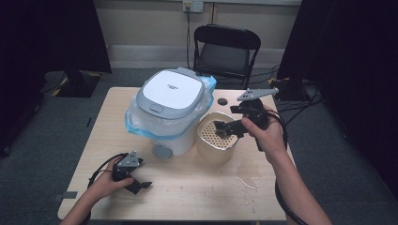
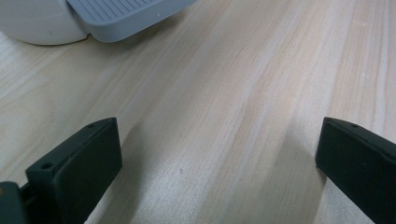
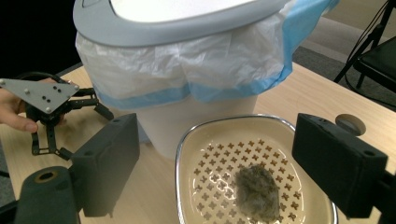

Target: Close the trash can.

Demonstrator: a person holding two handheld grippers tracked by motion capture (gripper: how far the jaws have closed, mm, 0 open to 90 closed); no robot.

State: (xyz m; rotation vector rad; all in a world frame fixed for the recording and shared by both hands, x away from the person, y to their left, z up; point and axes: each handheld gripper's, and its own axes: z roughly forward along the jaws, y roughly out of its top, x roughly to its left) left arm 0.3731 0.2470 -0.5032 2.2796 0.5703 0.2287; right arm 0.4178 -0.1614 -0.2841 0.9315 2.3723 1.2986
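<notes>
While right gripper (image 3: 215,168) gapes, lint clump (image 3: 254,191) between jaws, strainer (image 3: 187,154)

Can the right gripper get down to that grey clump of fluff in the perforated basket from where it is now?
Probably yes. The right gripper hangs open over the basket, the fluff clump lies uncovered on its perforated floor, and nothing sits between them. The basket's walls may crowd the fingers.
</notes>
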